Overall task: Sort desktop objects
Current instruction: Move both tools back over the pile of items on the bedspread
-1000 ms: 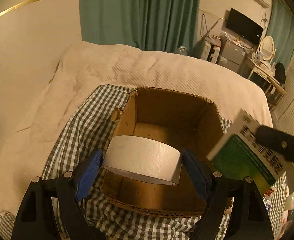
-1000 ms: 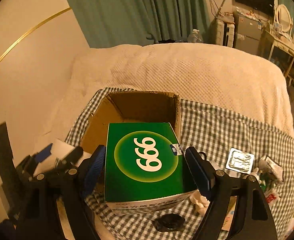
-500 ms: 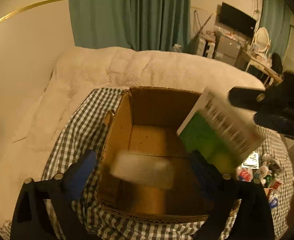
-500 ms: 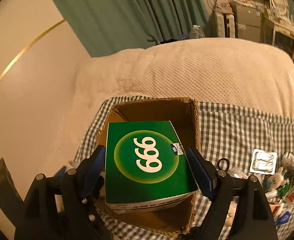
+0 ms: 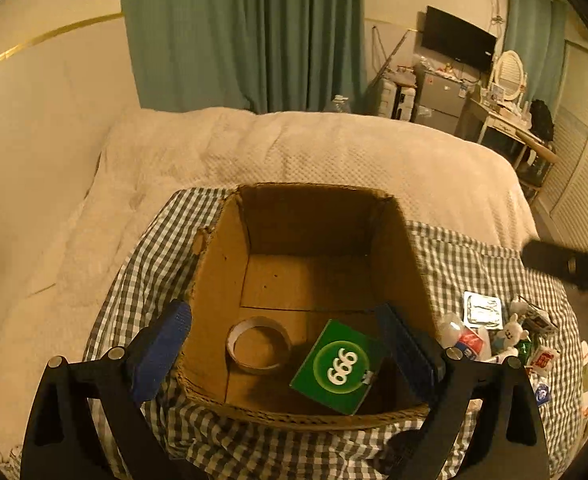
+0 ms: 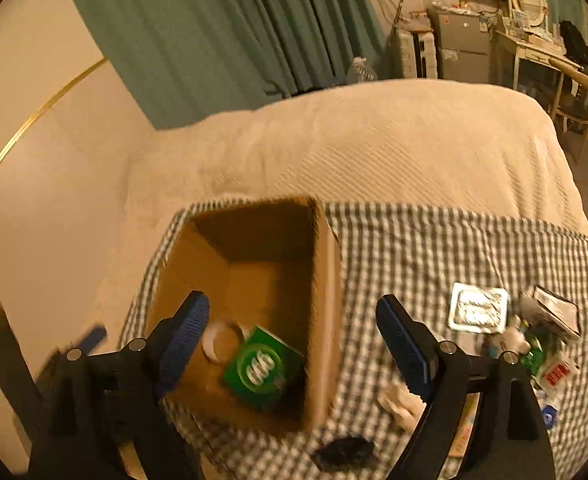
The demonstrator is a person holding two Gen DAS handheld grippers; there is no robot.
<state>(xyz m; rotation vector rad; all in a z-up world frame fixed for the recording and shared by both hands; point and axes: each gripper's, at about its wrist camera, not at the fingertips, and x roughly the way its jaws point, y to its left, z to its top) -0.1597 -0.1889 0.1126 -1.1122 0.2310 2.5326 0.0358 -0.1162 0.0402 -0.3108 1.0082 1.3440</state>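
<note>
**A:** Looking into the cardboard box [image 5: 221, 280] from the left wrist view, 2 things lie on its floor — the tape roll [image 5: 258, 345] flat at lower centre, the green 666 box [image 5: 340, 366] just to its right, tilted against the near corner.

**B:** And the jaws?

**A:** Both spread wide, holding nothing. The left gripper [image 5: 289, 344] straddles the near rim of the cardboard box; the right gripper [image 6: 289, 340] hangs with 1 finger over the box and 1 over the checked cloth [image 6: 414, 248].

**B:** So what's next to sort?

**A:** My guess is the clutter at the right edge of the frame. The foil packet [image 6: 478, 312] lies flat on the cloth, to the right of the right gripper's right finger, its long side running left-right. The right gripper is plainly nearer; the left would have to cross the box.

**B:** Anything unclear?

**A:** Plenty — the right wrist view is smeared, and the small packets [image 6: 550, 360] beyond the foil overlap too much to name. A dark blob [image 6: 342, 450] at the bottom of that view I can't identify.
</note>
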